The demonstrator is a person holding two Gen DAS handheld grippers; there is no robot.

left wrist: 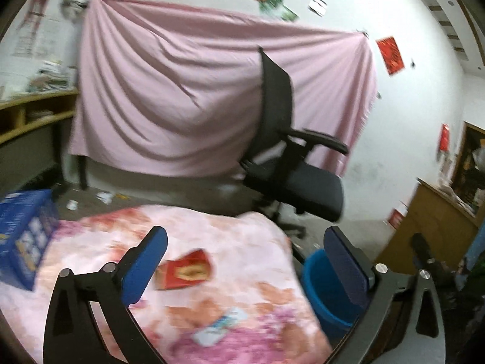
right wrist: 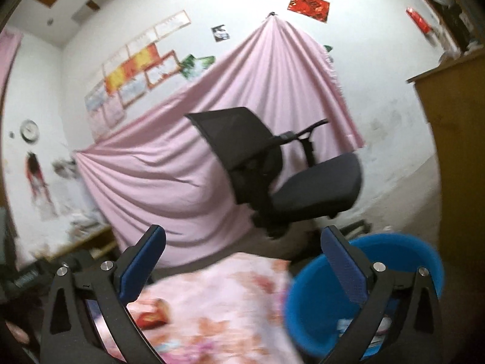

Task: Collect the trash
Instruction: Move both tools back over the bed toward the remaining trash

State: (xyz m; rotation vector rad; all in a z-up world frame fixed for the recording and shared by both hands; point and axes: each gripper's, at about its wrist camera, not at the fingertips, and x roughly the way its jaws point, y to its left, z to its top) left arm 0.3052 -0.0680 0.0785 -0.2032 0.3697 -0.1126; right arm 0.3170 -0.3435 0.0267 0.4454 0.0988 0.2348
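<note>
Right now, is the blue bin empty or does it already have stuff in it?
Not empty. The right wrist view looks into the blue bin, and some pale, blurred scraps lie at its bottom; what they are cannot be told.

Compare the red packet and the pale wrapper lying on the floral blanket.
The red packet is red with a gold centre; the pale wrapper is whitish-blue. The red packet lies between the open left claw's fingers in the left wrist view; the wrapper lies lower in that frame. Both rest flat on the blanket, ungrasped.
</note>
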